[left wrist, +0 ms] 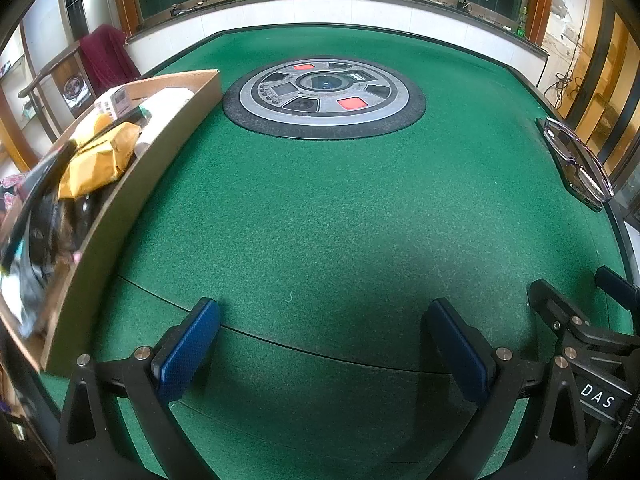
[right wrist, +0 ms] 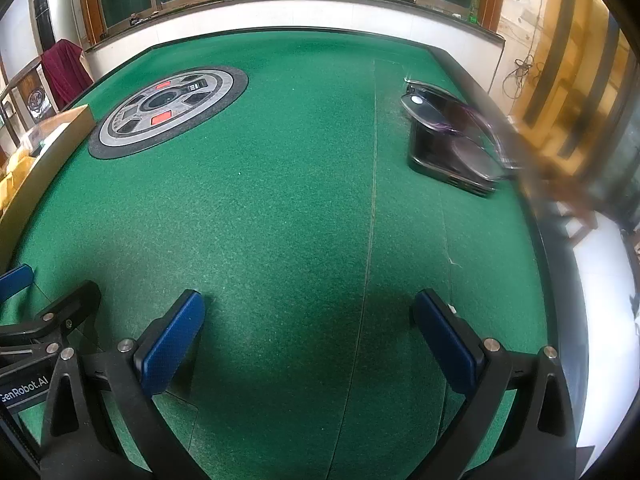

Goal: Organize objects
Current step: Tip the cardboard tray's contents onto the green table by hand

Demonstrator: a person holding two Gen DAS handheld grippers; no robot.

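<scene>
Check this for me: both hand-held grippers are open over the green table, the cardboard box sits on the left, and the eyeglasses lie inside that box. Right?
Not quite. The eyeglasses are not in the box; they lie on a dark flat device near the table's right edge, as the right wrist view shows. The rest holds: the left hand-held gripper and right hand-held gripper are open, and the box sits on the left.

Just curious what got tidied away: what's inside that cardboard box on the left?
In the cardboard box lie yellow-brown packets, a small white carton and dark, blurry items nearer the camera. Anything underneath is covered.
</scene>
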